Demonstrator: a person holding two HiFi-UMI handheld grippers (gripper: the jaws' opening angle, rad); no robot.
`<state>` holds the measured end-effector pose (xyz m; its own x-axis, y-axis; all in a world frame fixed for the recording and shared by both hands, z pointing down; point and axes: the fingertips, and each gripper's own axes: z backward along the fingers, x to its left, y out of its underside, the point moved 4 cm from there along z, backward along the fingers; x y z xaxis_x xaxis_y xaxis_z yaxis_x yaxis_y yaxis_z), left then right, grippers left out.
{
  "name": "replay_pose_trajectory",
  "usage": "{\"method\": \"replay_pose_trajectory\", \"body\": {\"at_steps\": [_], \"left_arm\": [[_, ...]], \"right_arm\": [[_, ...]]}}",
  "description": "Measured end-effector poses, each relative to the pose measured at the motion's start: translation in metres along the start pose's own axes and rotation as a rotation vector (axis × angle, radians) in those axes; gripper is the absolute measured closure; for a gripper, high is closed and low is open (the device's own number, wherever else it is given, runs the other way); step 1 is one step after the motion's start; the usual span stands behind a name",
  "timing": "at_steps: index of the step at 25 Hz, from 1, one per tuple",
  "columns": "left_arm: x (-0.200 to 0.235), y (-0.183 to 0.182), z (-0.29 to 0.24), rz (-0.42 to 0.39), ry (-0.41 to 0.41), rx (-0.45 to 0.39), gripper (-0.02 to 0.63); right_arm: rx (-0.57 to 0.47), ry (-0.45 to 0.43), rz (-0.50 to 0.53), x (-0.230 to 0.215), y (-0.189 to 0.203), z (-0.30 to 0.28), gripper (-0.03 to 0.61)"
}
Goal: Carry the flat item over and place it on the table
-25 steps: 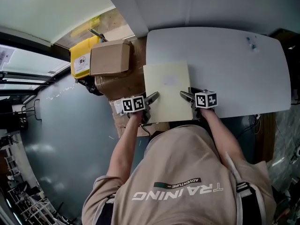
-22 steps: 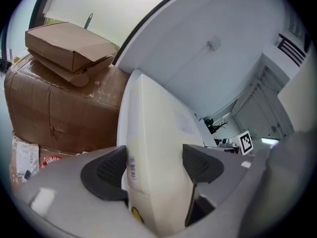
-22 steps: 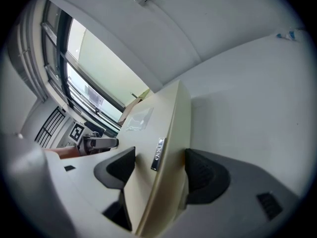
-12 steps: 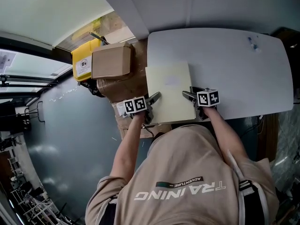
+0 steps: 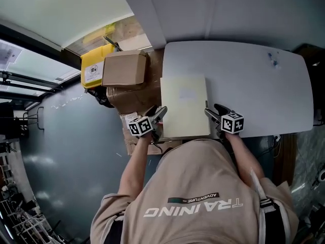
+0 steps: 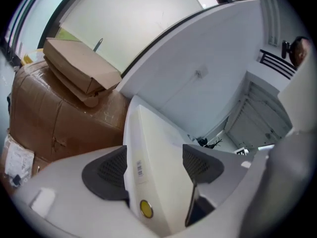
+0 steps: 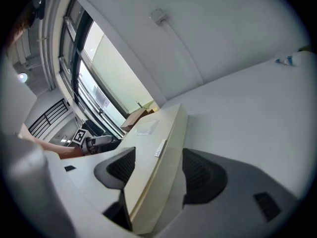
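Observation:
The flat item is a thin cream box lying at the near left corner of the white table, its left edge level with the table's edge. My left gripper holds the box's left side. In the left gripper view the box fills the gap between both pads. My right gripper holds the right side near the front corner. In the right gripper view the box sits between the two pads, one on its top, the other against its side.
Left of the table stands a stack of brown cartons with a yellow container behind them. A small bluish object lies at the table's far right. A white wall runs behind the table.
Both grippers have drawn back a little toward the person and outward, so their tips reach less far over the box. The box has barely moved on the table.

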<state>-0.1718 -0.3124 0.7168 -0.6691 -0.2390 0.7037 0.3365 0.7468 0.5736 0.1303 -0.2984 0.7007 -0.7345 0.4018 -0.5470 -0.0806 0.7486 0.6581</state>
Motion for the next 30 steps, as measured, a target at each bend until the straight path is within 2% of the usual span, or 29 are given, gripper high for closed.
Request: {"method": "replay_pose_trajectory", "body": {"at_steps": [5, 12, 15, 18, 22, 23, 24, 25, 26, 27, 30], "left_arm": [[-0.026, -0.005, 0.022, -0.22, 0.026, 0.015, 0.272], [-0.067, -0.046, 0.024, -0.476, 0.02, -0.026, 0.273], [-0.092, -0.062, 0.031, -0.55, 0.028, -0.088, 0.275], [-0.126, -0.09, 0.045, -0.619, 0.036, -0.189, 0.275], [-0.175, -0.133, 0.066, -0.711, -0.009, -0.308, 0.284], [-0.187, -0.143, 0.075, -0.731, -0.022, -0.347, 0.331], [-0.198, -0.152, 0.086, -0.747, -0.04, -0.393, 0.423], [-0.209, -0.161, 0.096, -0.762, -0.059, -0.44, 0.559], [-0.219, -0.169, 0.105, -0.778, -0.071, -0.478, 0.609], [-0.229, -0.177, 0.11, -0.796, -0.078, -0.502, 0.609], [-0.254, -0.196, 0.121, -0.831, -0.102, -0.535, 0.609]], "right_arm": [[-0.088, 0.012, 0.095, 0.025, -0.013, 0.024, 0.295], [-0.147, 0.006, 0.309, 0.067, -0.053, 0.029, 0.296], [-0.167, 0.017, 0.421, 0.088, -0.076, 0.029, 0.296], [-0.271, -0.002, 0.455, 0.118, -0.117, 0.042, 0.296], [-0.378, 0.018, 0.539, 0.159, -0.167, 0.074, 0.296], [-0.403, 0.027, 0.561, 0.17, -0.177, 0.083, 0.301], [-0.435, 0.039, 0.58, 0.181, -0.186, 0.092, 0.329], [-0.474, 0.055, 0.597, 0.191, -0.196, 0.102, 0.417], [-0.518, 0.073, 0.612, 0.201, -0.206, 0.113, 0.502], [-0.56, 0.086, 0.623, 0.209, -0.217, 0.123, 0.56], [-0.642, 0.11, 0.625, 0.225, -0.241, 0.145, 0.568]]}}
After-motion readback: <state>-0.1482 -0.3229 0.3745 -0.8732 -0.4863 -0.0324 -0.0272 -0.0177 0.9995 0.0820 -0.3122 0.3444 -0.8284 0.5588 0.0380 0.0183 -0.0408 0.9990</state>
